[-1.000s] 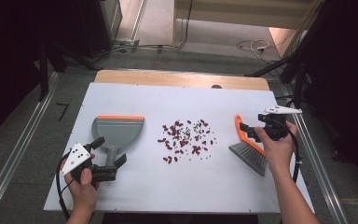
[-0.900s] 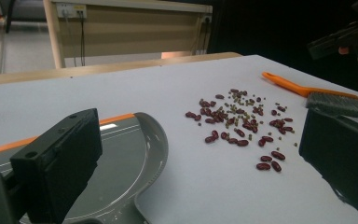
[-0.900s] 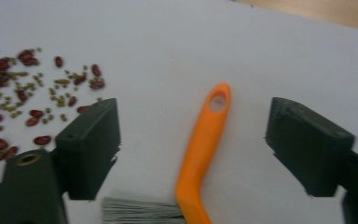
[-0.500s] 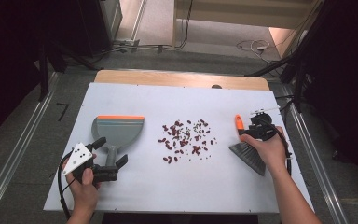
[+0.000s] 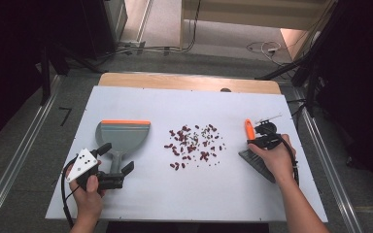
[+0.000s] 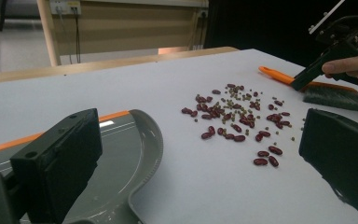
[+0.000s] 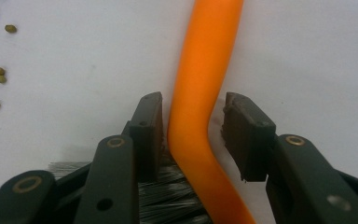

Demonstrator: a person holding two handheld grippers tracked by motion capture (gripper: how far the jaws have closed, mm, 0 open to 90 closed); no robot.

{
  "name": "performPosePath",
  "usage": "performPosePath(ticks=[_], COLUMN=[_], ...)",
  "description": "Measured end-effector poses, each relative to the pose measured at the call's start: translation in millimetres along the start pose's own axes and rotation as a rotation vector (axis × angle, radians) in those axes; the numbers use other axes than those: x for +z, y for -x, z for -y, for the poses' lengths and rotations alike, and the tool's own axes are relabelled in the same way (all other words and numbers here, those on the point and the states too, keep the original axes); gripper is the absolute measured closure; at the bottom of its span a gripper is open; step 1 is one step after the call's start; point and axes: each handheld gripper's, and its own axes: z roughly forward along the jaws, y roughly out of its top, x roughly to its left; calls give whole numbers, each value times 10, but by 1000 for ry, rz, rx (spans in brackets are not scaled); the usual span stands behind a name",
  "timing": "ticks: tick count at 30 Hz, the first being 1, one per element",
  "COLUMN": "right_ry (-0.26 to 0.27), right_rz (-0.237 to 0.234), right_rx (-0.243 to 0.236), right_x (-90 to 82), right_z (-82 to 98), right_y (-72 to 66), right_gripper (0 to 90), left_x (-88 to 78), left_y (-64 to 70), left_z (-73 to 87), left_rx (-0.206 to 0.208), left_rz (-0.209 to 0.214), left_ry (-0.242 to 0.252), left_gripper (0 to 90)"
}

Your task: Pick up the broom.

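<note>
Two tongs are seen at a white, matte tabletop (image 5: 141, 199), each held in one of a person's hands. A brush (image 7: 200, 93) with a smooth, curved orange plastic handle and stiff grey bristles is shown lying flat at the right side of the tabletop, just beside a scatter of beans (image 5: 194, 143). The right tongs (image 7: 192, 135) are set down over the handle near the bristles; their black jaws have just been closing, and the handle is caught between them, the left pad touching it while a thin gap is left at the right pad. The beans, glossy dark red kidney shapes mixed with small round green ones, are spread loosely at the middle of the tabletop. A grey plastic dustpan (image 5: 122, 136), broad and shallow with an orange strip along its front lip, is laid at the left. The left tongs (image 6: 200, 154) are held wide, their blocky black jaws on either side of the dustpan's handle without touching it.
</note>
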Motion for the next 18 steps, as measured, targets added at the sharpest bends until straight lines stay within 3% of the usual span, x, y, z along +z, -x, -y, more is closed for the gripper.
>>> performPosePath(ticks=[4,7,12,17,18], right_ry=[-4,-8,20,75,133], right_rz=[-11,-6,-8,6,-13], right_rx=[18,47,64,71,79], right_x=[2,-3,-8,-28,-82], right_z=[0,-5,31,80,126], right_y=[18,16,15,2,15], right_gripper=[579,672,682,685,685], left_x=[4,1,-8,-20,-25], left_y=[13,26,31,24,22], left_z=[-7,-13,-25,-30,-33], left_rx=[4,11,13,10,13], left_rz=[3,6,6,3,2], left_ry=[2,2,5,10,10], left_gripper=[2,2,2,2,2])
